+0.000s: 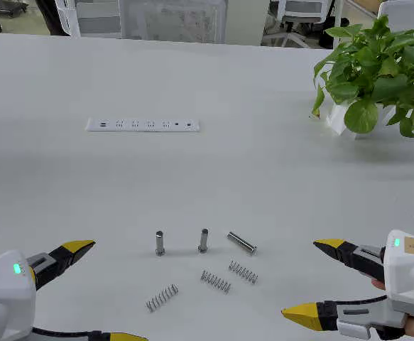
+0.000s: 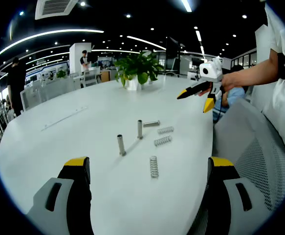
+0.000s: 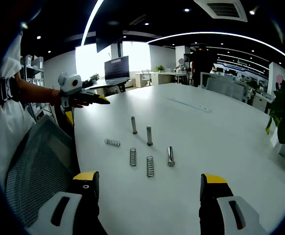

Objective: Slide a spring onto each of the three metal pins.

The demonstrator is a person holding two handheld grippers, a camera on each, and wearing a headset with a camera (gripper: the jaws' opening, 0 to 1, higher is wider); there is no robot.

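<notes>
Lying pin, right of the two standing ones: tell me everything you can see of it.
The lying pin is a short, plain cylinder that looks like polished silver metal. It lies on its side on the white table, running diagonally in the head view from upper left to lower right. It sits just right of the two upright pins, apart from them. The nearest spring lies in front of it, not touching. No spring is on it. Only the table touches it.

Open table (image 1: 263, 177) fills the frame's middle, free to cross. At bottom centre stand the left pin (image 1: 160, 242) and middle pin (image 1: 204, 240); the lying pin (image 1: 241, 242) and springs (image 1: 215, 281) lie low. Power strip (image 1: 143, 125) upper left, plant (image 1: 377, 71) upper right.
</notes>
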